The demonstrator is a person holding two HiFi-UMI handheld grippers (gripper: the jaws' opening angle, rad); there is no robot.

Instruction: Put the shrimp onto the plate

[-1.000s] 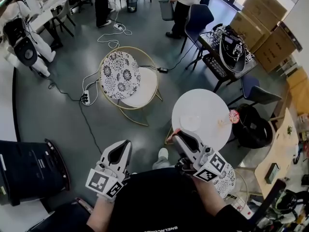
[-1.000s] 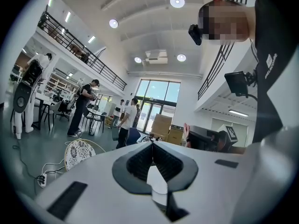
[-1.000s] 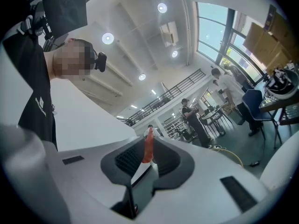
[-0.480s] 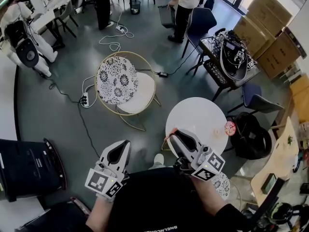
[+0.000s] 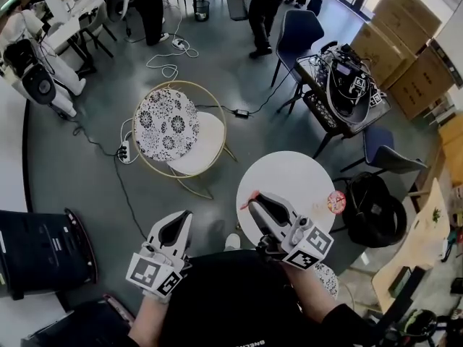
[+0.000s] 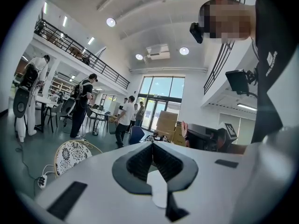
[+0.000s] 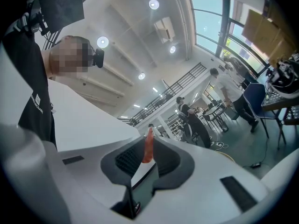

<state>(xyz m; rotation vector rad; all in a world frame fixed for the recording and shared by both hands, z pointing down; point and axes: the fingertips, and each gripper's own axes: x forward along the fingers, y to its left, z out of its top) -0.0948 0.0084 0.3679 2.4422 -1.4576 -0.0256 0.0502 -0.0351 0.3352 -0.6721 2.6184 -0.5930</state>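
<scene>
The right hand-held gripper [image 5: 255, 199] pinches the orange shrimp [image 7: 147, 147] between its pads, over the near left edge of the round white counter [image 5: 304, 172]. The left hand-held gripper [image 6: 152, 146] (nothing in it) has its jaws pressed together, left of the counter.

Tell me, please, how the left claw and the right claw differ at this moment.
The right claw pinches an orange shrimp; the left claw is shut on nothing. In the head view the right claw's tips lie over the white round table, the left claw's over grey floor. Both are white and carry marker cubes.
</scene>
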